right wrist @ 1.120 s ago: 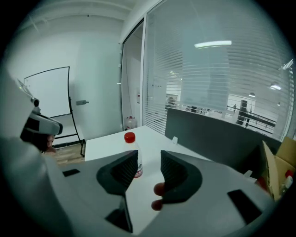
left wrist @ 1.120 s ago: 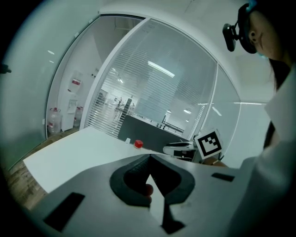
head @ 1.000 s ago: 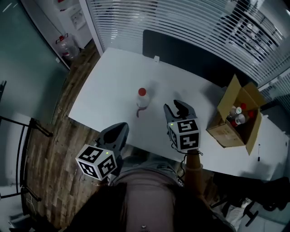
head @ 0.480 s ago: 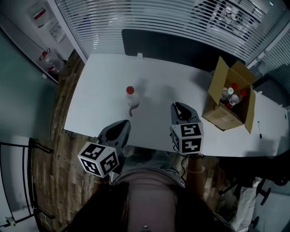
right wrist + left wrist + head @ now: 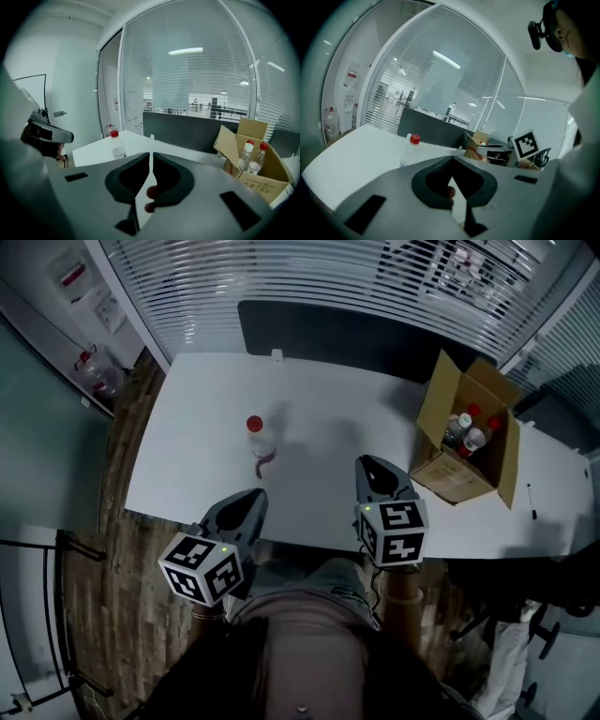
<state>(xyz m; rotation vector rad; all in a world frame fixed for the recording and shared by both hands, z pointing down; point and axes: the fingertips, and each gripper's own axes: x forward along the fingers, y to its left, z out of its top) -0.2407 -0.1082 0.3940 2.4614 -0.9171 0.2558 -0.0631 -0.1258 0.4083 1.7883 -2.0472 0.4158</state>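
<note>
A clear plastic bottle with a red cap point(image 5: 255, 435) stands upright on the white table point(image 5: 328, 418), left of centre. My left gripper point(image 5: 251, 498) hovers at the table's near edge, just short of the bottle, its jaws shut and empty. The left gripper view shows the bottle point(image 5: 410, 150) ahead and left of the left gripper point(image 5: 452, 158). My right gripper point(image 5: 373, 463) is over the near table edge, jaws shut on nothing. The right gripper view shows the right gripper point(image 5: 151, 154) with the bottle point(image 5: 116, 144) far left.
An open cardboard box point(image 5: 464, 442) holding several red-capped bottles point(image 5: 244, 154) stands at the table's right end. A dark partition panel point(image 5: 319, 329) lines the far edge, with blinds and glass walls behind. A water jug point(image 5: 89, 371) sits on the wooden floor at left.
The right gripper's jaws have gone from open to shut. Both gripper views have swung right, bringing the cardboard box into sight. The left jaws stay shut.
</note>
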